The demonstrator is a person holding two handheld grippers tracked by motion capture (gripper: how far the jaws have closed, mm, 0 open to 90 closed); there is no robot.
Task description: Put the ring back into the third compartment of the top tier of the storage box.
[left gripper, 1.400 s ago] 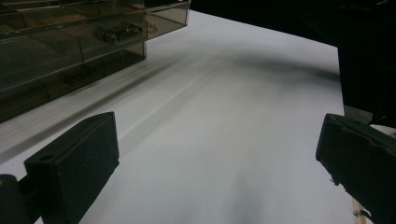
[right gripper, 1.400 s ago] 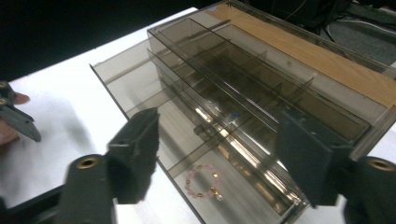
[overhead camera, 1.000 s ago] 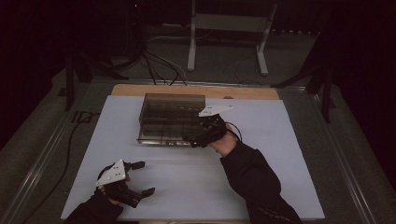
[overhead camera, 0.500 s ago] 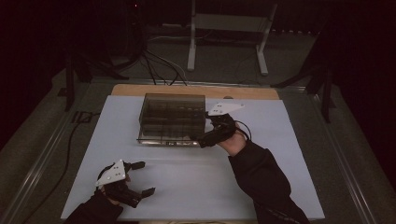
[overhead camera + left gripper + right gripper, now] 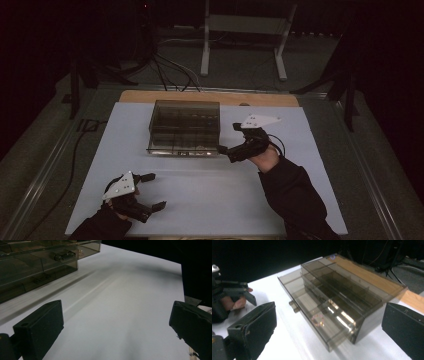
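Observation:
A smoky see-through drawer box (image 5: 185,127) stands at the back middle of the white mat (image 5: 215,195). In the right gripper view the box (image 5: 342,295) has its lowest drawer (image 5: 312,315) pulled out a little, with a small knob on the drawer's front. My right gripper (image 5: 227,137) is open just off the box's front right corner, its jaws wide apart and holding nothing. Near the front left edge of the mat my left gripper (image 5: 155,190) is open too, with bare mat between its jaws (image 5: 117,322). The box (image 5: 37,262) lies off to that gripper's upper left.
A wooden board (image 5: 210,97) shows behind the mat at the table's far edge. Beyond the table stand a metal frame (image 5: 242,45) and loose cables (image 5: 170,75) on a dark floor. The left gripper (image 5: 234,290) shows at the left of the right gripper view.
My right gripper has drawn back to the right, away from the box's front right corner. The left gripper has stayed where it was.

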